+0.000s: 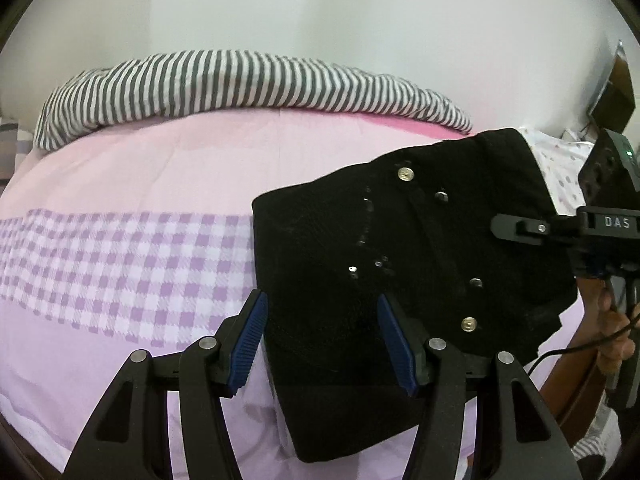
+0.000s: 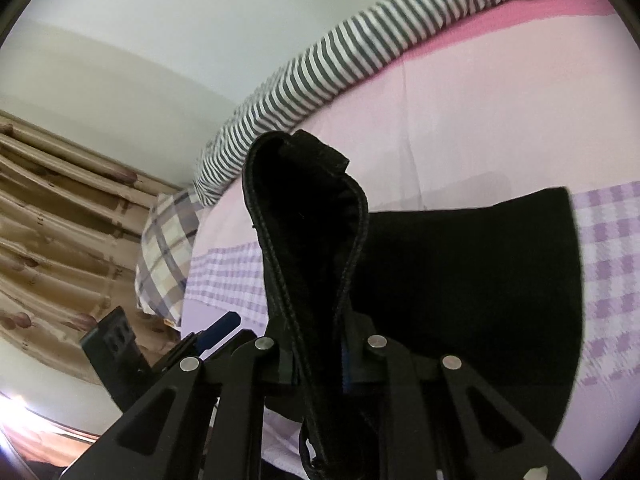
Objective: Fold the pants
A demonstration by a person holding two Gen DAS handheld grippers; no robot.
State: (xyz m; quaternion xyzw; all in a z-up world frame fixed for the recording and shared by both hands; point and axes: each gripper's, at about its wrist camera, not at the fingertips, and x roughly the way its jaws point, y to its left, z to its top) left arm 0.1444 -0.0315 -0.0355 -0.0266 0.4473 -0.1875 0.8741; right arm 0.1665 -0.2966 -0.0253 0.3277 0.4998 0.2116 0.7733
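Black pants (image 1: 400, 248) lie folded on the pink bed, with metal buttons and rivets showing. My left gripper (image 1: 324, 344) is open, its blue pads on either side of the pants' near left edge, above the fabric. My right gripper (image 2: 320, 364) is shut on the pants' thick stitched hem (image 2: 308, 216), which stands up between its fingers; the rest of the pants (image 2: 472, 280) spread behind. The right gripper also shows in the left wrist view (image 1: 520, 228) at the pants' right edge.
The bed sheet (image 1: 140, 184) is pink with a lilac check band. A striped grey-white blanket roll (image 1: 240, 84) lies along the far edge by the wall. A plaid pillow (image 2: 168, 248) and beige curtains (image 2: 52, 208) are to the left.
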